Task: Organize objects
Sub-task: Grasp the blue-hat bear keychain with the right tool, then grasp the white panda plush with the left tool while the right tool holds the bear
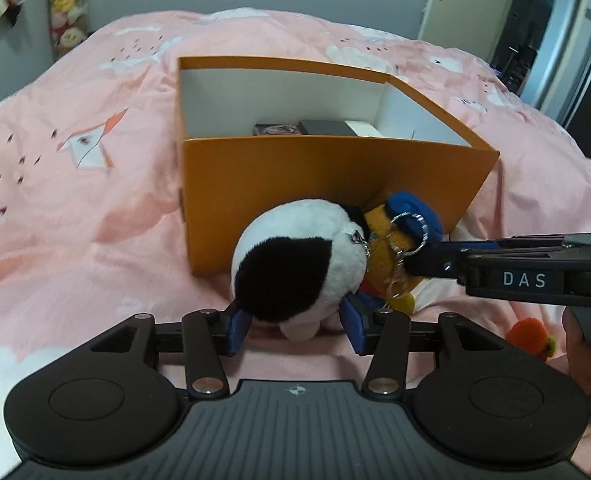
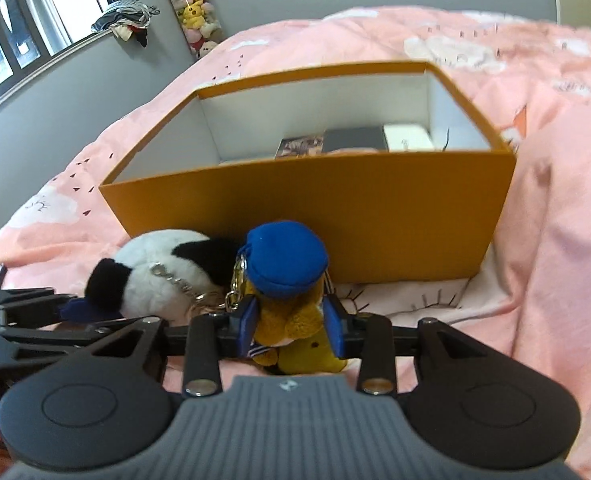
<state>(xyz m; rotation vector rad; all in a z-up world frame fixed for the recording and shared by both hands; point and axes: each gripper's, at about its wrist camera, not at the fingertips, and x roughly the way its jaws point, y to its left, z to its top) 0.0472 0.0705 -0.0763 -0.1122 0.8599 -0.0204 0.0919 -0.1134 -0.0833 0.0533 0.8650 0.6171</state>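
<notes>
My left gripper has its blue fingers on both sides of a black and white panda toy, squeezing it. My right gripper is clamped on a yellow bear toy with a blue hat. Both toys sit side by side on the pink blanket, touching, right in front of the orange box. Some small boxes lie inside the orange box.

bedroom | pink duvet | hanging plush toys | door
</notes>
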